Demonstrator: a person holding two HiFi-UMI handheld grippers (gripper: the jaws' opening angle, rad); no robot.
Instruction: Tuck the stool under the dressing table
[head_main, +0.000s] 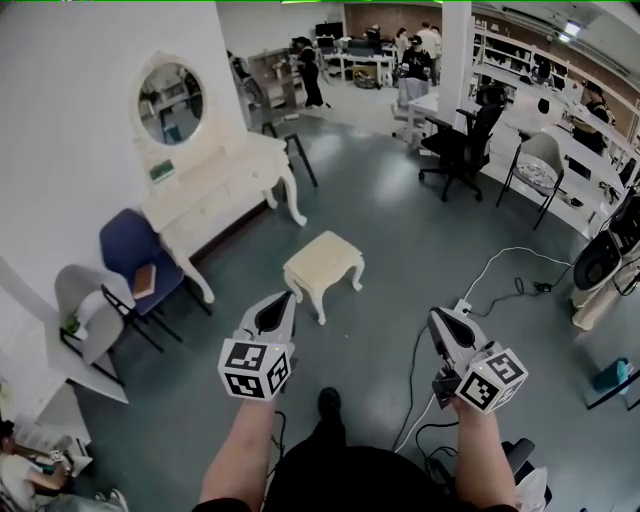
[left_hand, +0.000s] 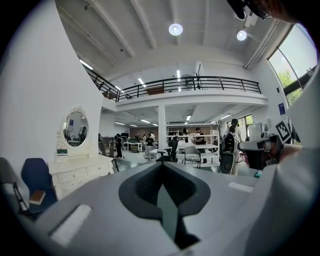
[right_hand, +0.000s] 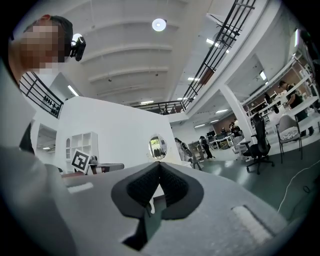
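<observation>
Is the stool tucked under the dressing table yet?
Nothing looks done: the cream stool stands out on the floor, apart from the dressing table. The left gripper and right gripper are shut and empty, short of it. Left to do: reach the stool and push it under.

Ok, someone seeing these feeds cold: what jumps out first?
The cream stool stands alone on the grey floor, out in front of the white dressing table with its oval mirror against the wall. Nearest the camera, the left gripper and right gripper are both shut and empty, short of the stool.
</observation>
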